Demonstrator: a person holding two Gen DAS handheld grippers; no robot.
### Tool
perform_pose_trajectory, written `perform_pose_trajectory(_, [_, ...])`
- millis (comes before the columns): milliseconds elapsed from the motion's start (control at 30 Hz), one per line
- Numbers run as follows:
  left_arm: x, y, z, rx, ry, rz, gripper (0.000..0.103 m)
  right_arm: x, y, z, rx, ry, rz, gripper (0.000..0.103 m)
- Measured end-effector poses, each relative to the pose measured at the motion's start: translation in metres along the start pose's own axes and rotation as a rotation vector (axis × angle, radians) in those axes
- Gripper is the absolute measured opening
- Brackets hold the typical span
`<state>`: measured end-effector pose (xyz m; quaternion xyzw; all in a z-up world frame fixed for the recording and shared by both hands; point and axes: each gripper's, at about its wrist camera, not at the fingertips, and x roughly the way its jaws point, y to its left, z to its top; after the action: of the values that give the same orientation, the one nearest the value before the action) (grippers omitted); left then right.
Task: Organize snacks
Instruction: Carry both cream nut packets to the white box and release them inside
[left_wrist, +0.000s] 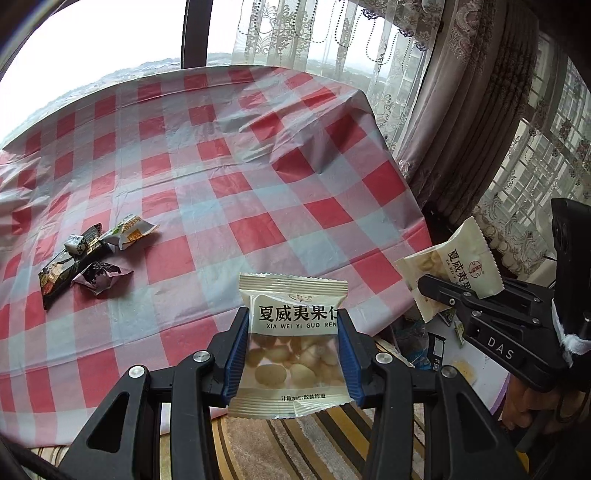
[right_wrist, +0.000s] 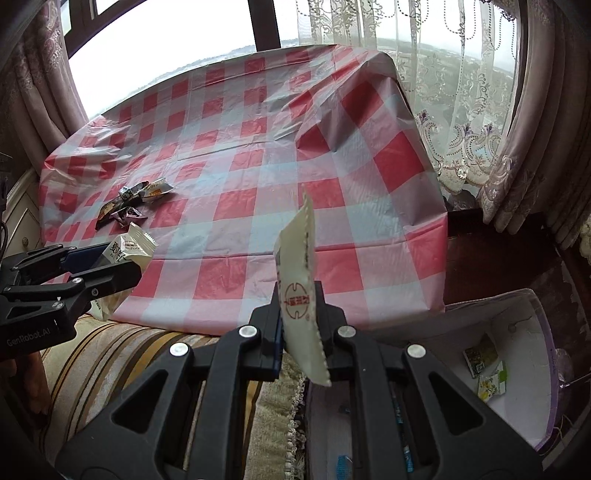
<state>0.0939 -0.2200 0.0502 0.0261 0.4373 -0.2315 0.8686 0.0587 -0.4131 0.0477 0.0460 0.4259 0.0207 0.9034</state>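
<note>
"夏威夷果仁" and "XIA WEI YI GUO REN" are printed on the left packet (left_wrist: 291, 343). "DAS" is marked on the right gripper (left_wrist: 448, 295), and "GenRobot.AI" on the left gripper (right_wrist: 122, 269).

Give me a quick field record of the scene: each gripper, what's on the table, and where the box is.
left gripper: shut on a cream nut packet, held flat across its width
right gripper: shut on a second cream nut packet, held edge-on
table: red-and-white checked tablecloth
left on table: small cluster of dark and pale snack wrappers, far left
white box: below the table's right end, a few small packets inside
</note>
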Motion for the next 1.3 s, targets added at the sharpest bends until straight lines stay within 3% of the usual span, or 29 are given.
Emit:
perform_pose_trajectory(800, [0.044, -0.154, 0.006, 0.257, 0.104, -0.219, 0.046, -0.054, -0.16, -0.052, 0.272, 0.011, -0.278, 0.015])
perform_pose_trajectory(1200, [0.061, -0.234, 0.01, 0.362, 0.155, -0.346, 0.046, -0.074, -0.203, -0.064, 0.348, -0.008, -0.349, 0.016])
perform_pose_trajectory(1300, [0.063, -0.249, 0.01, 0.376, 0.18, -0.419, 0.047, -0.077, -0.209, -0.064, 0.366, -0.012, -0.368, 0.016])
